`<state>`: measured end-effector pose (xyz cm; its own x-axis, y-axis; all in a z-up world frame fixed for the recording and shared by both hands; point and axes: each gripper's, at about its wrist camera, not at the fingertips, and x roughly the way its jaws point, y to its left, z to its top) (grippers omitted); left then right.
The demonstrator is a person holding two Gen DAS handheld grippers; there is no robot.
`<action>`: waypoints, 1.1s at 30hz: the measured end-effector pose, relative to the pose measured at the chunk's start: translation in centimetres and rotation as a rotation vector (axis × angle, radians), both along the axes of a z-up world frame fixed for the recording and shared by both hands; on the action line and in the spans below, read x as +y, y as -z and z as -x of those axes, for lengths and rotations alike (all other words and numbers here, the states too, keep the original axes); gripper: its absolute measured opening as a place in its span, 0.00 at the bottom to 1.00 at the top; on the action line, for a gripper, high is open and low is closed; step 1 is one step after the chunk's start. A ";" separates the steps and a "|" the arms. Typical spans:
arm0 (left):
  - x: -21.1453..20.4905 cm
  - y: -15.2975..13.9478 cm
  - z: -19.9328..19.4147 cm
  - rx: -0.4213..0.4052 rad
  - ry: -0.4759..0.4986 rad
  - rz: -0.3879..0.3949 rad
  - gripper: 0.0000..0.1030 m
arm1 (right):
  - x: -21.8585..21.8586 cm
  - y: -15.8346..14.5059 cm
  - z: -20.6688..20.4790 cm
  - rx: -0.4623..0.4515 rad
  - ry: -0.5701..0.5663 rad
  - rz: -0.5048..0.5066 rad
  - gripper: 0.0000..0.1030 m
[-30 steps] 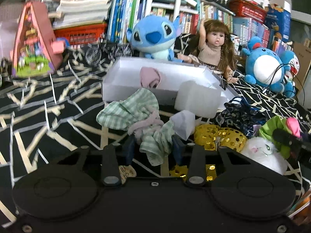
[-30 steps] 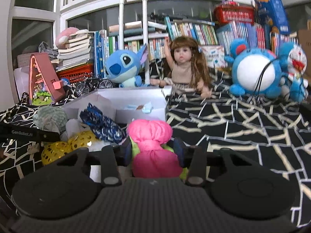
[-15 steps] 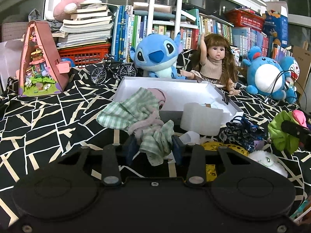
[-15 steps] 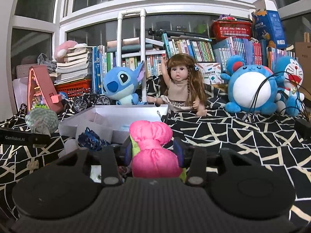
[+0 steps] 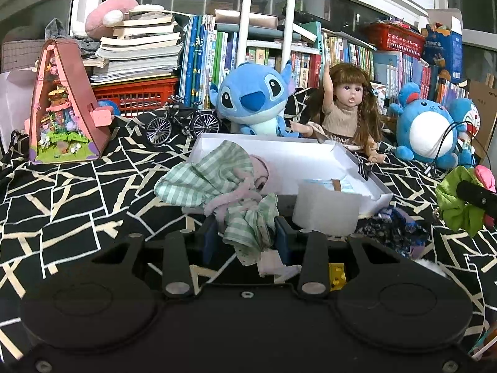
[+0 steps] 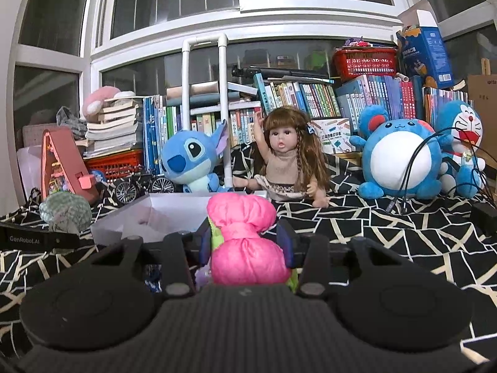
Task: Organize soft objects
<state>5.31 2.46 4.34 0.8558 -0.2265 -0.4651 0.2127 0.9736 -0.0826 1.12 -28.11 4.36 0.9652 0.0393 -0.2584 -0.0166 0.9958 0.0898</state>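
A: So, the left wrist view first. What is the left gripper (image 5: 245, 237) doing?

B: Its jaws are clamped on a green checked cloth bundle (image 5: 214, 183) with a pale pink strip wound through it. The bundle hangs in front of the white box (image 5: 357, 168), clear of the black patterned cloth (image 5: 77, 205).

A: And around the box?

B: A dark floral fabric piece (image 5: 394, 233) lies just right of its near corner. The blue plush (image 5: 251, 102) and the doll (image 5: 348, 108) sit right behind the box. At the far right edge, the other gripper's green and pink bundle shows.

A: Now the right wrist view.

B: The right gripper (image 6: 245, 242) is closed on a pink stuffed bundle (image 6: 245, 242) with green at its side, held up in front of the white box's right end. Left of the box, the checked bundle appears again. The doll sits just behind the box, and the round blue plush (image 6: 400, 158) sits well to its right.
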 end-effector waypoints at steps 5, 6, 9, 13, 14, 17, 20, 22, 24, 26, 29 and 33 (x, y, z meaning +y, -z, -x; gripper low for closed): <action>0.3 -0.7 -1.6 0.016 0.005 0.023 0.36 | -0.3 -0.7 -1.0 -0.006 -0.001 -0.038 0.46; 0.4 -0.8 -2.0 0.022 0.004 0.031 0.36 | -0.4 -0.9 -1.3 -0.005 -0.002 -0.047 0.46; 0.7 -1.1 -3.1 0.037 0.007 0.044 0.36 | -0.6 -1.3 -2.3 -0.003 -0.004 -0.070 0.46; 0.6 -1.7 -4.6 0.040 0.020 0.036 0.36 | -0.8 -2.1 -4.0 0.011 -0.013 -0.106 0.45; 0.6 -1.9 -5.0 0.037 0.022 0.034 0.36 | -0.9 -2.2 -4.5 0.016 -0.016 -0.118 0.45; 0.5 -2.4 -6.1 0.032 0.022 0.033 0.36 | -1.2 -2.6 -6.2 0.039 -0.024 -0.157 0.45; 0.4 -2.8 -7.5 0.032 0.034 0.041 0.36 | -1.3 -2.9 -8.2 0.066 -0.035 -0.201 0.45; 0.4 -2.9 -8.6 0.044 0.043 0.055 0.36 | -1.6 -3.0 -9.6 0.087 -0.035 -0.242 0.45; 0.4 -2.9 -9.7 0.058 0.044 0.067 0.36 | -1.7 -3.0 -10.9 0.108 -0.038 -0.293 0.45; 0.2 -2.7 -10.9 0.074 0.042 0.060 0.36 | -1.9 -2.8 -12.1 0.129 -0.037 -0.339 0.45; -0.3 -2.3 -12.5 0.096 0.032 0.032 0.36 | -1.6 -2.4 -13.8 0.162 -0.026 -0.358 0.45; -1.0 -1.8 -14.1 0.104 0.036 0.006 0.36 | -1.1 -1.8 -15.5 0.193 -0.007 -0.342 0.45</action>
<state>19.44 1.48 6.12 0.7944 -0.2589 -0.5495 0.2371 0.9650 -0.1118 16.61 -29.17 6.21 0.8994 0.1610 -0.4064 0.0265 0.9079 0.4183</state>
